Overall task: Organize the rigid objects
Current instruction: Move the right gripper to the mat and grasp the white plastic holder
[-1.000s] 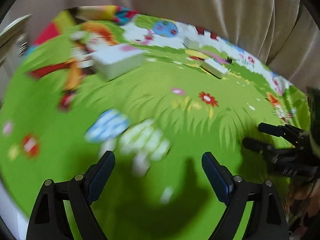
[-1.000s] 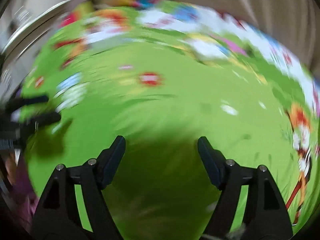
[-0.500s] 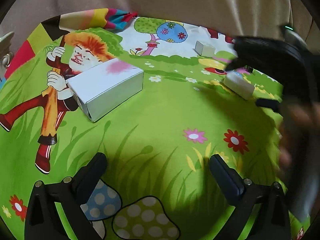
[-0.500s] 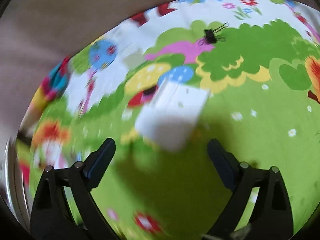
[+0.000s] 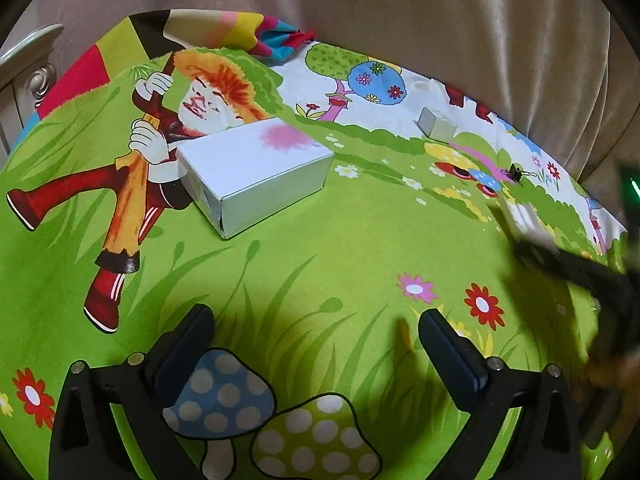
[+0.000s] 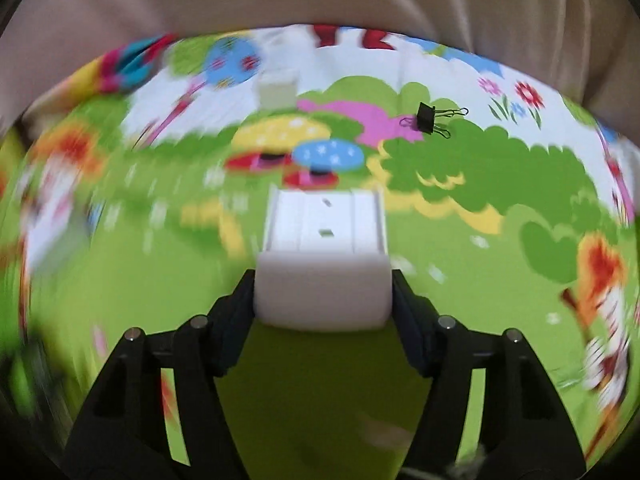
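Note:
A large white box with a pink stain lies on the cartoon-print cloth, far ahead and left of my left gripper, which is open and empty. A small white cube sits at the back; it also shows in the right wrist view. A black binder clip lies at the back right, also in the left wrist view. My right gripper is shut on a white power adapter block. In the left wrist view it is a blur at the right edge.
The green printed cloth covers the surface. A beige curtain hangs behind it. A pale carved furniture corner stands at far left.
My right gripper has closed around the white adapter block, which lay loose ahead of its open jaws half a second ago. My left gripper has stayed open and shifted its view slightly.

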`<state>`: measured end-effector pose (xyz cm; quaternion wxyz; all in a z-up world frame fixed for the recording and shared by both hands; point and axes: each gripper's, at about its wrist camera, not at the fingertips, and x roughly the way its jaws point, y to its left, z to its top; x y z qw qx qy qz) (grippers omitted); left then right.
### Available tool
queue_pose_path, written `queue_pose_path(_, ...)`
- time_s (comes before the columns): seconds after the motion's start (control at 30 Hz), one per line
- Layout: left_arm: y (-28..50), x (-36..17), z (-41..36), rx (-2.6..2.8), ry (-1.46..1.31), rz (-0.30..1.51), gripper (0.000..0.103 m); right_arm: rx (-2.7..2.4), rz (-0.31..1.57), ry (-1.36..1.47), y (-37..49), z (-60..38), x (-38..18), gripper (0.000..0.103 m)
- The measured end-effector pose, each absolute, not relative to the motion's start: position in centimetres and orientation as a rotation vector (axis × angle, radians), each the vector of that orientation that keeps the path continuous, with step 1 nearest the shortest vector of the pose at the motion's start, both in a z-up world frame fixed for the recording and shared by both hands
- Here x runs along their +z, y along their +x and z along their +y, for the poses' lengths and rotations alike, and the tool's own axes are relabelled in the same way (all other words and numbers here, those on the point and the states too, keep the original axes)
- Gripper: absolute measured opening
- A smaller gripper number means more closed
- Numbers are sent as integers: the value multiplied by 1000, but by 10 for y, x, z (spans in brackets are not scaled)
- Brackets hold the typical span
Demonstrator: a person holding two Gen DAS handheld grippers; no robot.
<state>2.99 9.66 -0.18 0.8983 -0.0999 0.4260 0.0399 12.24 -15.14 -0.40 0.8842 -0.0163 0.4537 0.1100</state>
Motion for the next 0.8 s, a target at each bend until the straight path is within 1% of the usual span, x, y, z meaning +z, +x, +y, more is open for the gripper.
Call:
queue_pose_path(0.03,30,-2,96,86,-201,885,103,276,930,-70,111,-164,-4,68)
queue_pose_path(0.1,33,-3,95,93,-184,893,103,323,918,-110,92,-189,-5,77)
queue_pose_path(0.13,34,-3,94,96,-175,897,103,318,931,-105,93,-195,-6,85)
queue_pose_path(0.17,35,-4,93,99,-168,901,103,293,945,-104,90,-204,-7,89)
queue_pose_path(0.3,35,-5,90,110,-142,912,103,297,951,-59,94,-216,-7,93)
queue_pose_path(0.37,36,-5,88,115,-126,920,103,322,955,-101,102,-209,-9,93)
queue_pose_path(0.47,39,-7,83,130,-85,938,103,430,957,-178,120,-198,-13,98)
queue_pose_path(0.53,38,-7,83,131,-86,938,103,517,952,-223,133,-195,-15,99)
queue_pose_path(0.6,39,-7,84,132,-86,938,103,587,940,-256,138,-195,-15,99)
queue_pose_path(0.63,39,-7,84,135,-87,939,103,610,933,-266,137,-195,-16,97)
queue_pose_path(0.7,38,-7,83,140,-88,942,103,649,891,-269,127,-200,-13,71)
queue_pose_path(0.73,38,-7,82,147,-90,947,103,638,883,-273,123,-201,-12,68)
queue_pose_path(0.8,37,-7,80,190,-111,956,103,594,889,-267,110,-210,-12,68)
